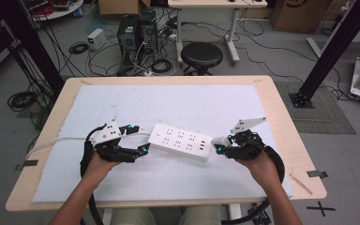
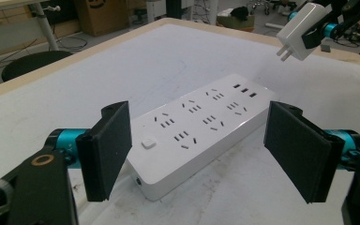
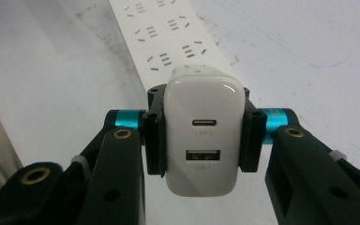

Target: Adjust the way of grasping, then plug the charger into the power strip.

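Note:
A white power strip (image 1: 180, 140) with several sockets lies slanted in the middle of the white mat. My left gripper (image 1: 140, 139) is at its left end, jaws open. In the left gripper view the strip's near end (image 2: 168, 159) sits between the two black pads (image 2: 108, 150), and no pressing shows. My right gripper (image 1: 219, 144) hovers by the strip's right end, shut on a white USB charger (image 3: 204, 136). The charger's port face points back at the camera. Its two prongs (image 2: 283, 54) point down toward the strip's USB end.
The white mat (image 1: 168, 103) covers most of the wooden table (image 1: 281, 122). The strip's white cord (image 1: 56, 140) runs off to the left edge. Beyond the far edge stand a black stool (image 1: 201, 55), computer cases and floor cables.

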A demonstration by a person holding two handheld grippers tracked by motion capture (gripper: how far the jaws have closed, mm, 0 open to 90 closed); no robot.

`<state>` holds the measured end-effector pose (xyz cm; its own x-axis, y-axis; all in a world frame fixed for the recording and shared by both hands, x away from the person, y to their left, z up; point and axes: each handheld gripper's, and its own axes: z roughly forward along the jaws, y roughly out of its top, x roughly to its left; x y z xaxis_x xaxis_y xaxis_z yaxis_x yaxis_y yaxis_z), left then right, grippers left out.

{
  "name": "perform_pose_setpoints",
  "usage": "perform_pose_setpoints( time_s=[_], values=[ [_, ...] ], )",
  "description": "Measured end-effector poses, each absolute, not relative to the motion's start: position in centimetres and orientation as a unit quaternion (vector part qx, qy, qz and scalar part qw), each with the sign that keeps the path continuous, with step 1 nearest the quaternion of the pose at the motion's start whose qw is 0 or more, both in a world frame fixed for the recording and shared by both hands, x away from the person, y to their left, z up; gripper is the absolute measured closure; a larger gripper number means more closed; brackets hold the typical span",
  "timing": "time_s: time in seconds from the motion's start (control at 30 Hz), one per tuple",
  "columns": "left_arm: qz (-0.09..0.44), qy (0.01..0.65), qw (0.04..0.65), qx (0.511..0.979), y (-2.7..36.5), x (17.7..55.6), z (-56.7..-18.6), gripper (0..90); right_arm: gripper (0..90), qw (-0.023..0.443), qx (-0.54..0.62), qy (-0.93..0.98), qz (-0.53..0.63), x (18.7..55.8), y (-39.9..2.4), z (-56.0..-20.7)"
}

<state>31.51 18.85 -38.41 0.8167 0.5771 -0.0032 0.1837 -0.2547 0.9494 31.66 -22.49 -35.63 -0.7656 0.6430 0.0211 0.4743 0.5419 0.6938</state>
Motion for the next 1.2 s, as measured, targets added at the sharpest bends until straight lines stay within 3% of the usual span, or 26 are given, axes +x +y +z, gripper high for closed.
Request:
perform_pose_setpoints(
  time_s=[0.57, 1.2],
  values=[
    [0.2, 0.277, 0.56, 0.755, 21.3, 30.9, -37.8, 23.2, 63.0, 0.144, 0.32, 0.888, 0.296, 32.2, -24.6, -34.4],
    [0.222, 0.296, 0.554, 0.745, 22.8, 30.3, -38.2, 23.2, 63.0, 0.143, 0.334, 0.887, 0.285, 33.1, -26.1, -33.2]
  ],
)
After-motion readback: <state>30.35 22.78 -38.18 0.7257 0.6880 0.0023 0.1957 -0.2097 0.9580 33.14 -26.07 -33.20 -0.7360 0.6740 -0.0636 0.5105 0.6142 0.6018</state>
